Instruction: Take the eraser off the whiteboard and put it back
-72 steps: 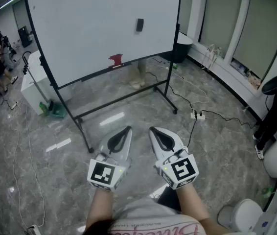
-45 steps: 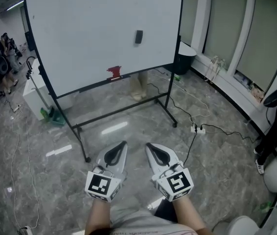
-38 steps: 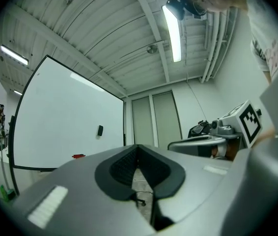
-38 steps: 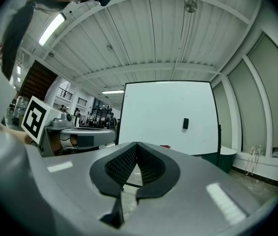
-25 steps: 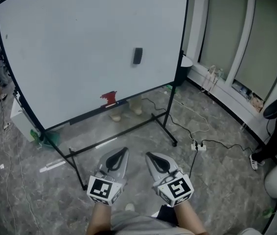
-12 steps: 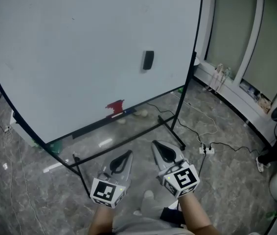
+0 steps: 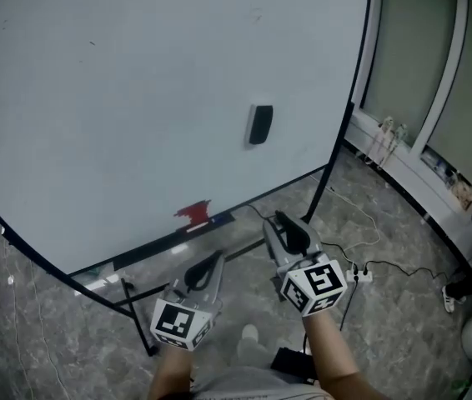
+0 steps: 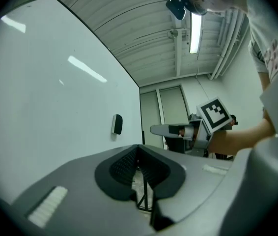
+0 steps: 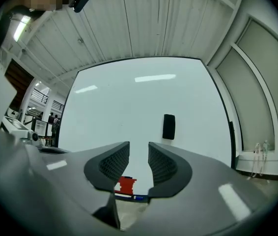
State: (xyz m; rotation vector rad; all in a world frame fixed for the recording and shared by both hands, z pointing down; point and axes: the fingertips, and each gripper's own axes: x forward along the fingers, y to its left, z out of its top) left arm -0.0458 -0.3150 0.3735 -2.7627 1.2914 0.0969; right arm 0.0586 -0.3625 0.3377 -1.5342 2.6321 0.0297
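A black eraser (image 7: 260, 124) sticks upright on the white whiteboard (image 7: 119, 98), right of its middle. My right gripper (image 7: 279, 221) points at the board below the eraser, well short of it. Its jaws are opening with a narrow gap and nothing between them. From the right gripper view the eraser (image 9: 169, 126) sits above and right of the right gripper (image 9: 139, 149). My left gripper (image 7: 211, 261) is lower and further back, shut and empty. The left gripper view shows the eraser (image 8: 117, 124) far ahead on the board, beyond the left gripper (image 8: 138, 149).
A red object (image 7: 193, 214) rests on the board's bottom ledge. The board's black stand leg (image 7: 140, 327) reaches the marble floor near my feet. A power strip with cables (image 7: 359, 275) lies on the floor at the right, below the window wall.
The whiteboard has come much closer and fills the head view. Both grippers went forward; the right one rose ahead of the left, and its jaws parted.
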